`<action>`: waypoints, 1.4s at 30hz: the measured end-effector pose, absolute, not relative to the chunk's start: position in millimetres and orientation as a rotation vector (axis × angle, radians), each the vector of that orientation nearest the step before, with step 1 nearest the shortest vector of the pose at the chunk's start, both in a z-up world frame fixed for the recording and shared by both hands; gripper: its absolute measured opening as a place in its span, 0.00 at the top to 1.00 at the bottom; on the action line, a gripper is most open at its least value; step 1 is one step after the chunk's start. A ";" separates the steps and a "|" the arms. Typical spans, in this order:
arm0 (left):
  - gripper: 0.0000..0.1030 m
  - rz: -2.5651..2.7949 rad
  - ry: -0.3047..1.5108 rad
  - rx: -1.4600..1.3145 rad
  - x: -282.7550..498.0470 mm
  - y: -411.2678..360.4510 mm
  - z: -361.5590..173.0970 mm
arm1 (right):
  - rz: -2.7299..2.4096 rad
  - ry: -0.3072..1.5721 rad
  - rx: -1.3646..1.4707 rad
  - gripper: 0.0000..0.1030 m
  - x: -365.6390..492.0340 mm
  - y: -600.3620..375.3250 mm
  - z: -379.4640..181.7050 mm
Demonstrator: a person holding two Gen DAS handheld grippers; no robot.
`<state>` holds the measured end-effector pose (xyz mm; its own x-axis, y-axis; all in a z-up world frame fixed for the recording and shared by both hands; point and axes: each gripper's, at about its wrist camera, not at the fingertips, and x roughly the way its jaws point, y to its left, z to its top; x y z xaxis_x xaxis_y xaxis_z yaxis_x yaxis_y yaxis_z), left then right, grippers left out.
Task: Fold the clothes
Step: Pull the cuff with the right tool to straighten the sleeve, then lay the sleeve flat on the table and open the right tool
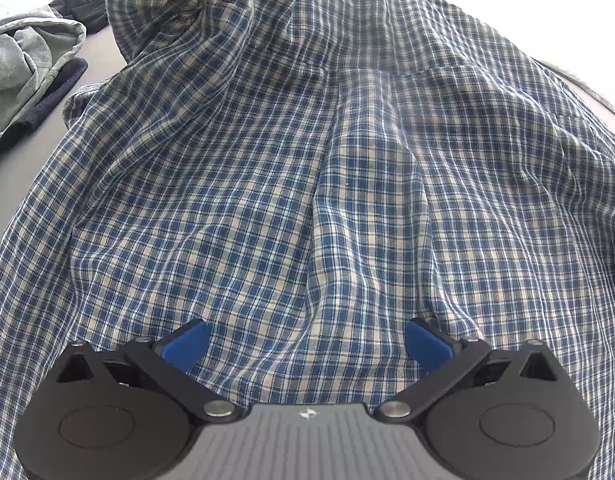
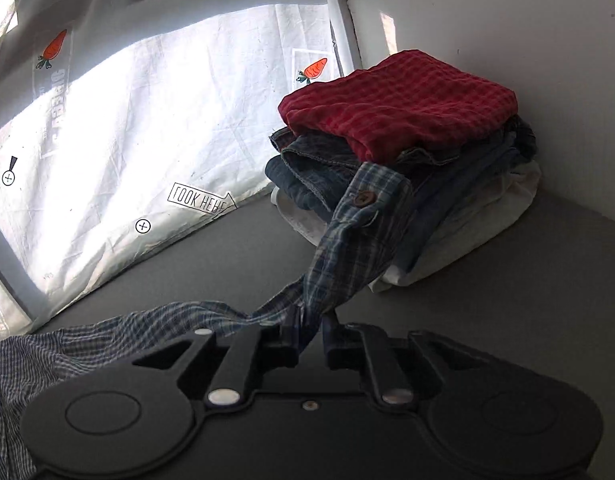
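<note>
"LOOK HERE" in an arrow on the white printed sheet (image 2: 139,128)

Left wrist view looking down, close over plaid shirt (image 1: 307,180) filling frame. Right wrist view facing low across table (image 2: 187,280) toward folded pile (image 2: 407,152), upper right. Both showing shirt.
</note>
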<state>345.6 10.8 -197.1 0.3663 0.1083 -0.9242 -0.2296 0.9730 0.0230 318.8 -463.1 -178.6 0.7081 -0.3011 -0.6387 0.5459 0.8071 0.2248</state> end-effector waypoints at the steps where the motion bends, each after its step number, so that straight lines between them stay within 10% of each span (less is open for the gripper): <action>1: 0.00 0.217 1.176 -0.116 352.8 12.5 -202.3 | -0.510 0.670 0.441 0.80 316.2 -465.7 -190.1; 18: 0.00 0.215 1.148 -0.107 363.9 9.7 -204.5 | -0.735 0.741 0.529 0.30 305.1 -521.0 -226.6; 29: 0.00 0.217 1.120 -0.098 365.4 8.5 -208.4 | -0.614 0.724 0.370 0.78 315.4 -528.5 -223.0; 42: 0.00 0.216 1.103 -0.097 367.6 11.6 -209.4 | -0.870 0.678 0.320 0.80 310.2 -601.2 -219.4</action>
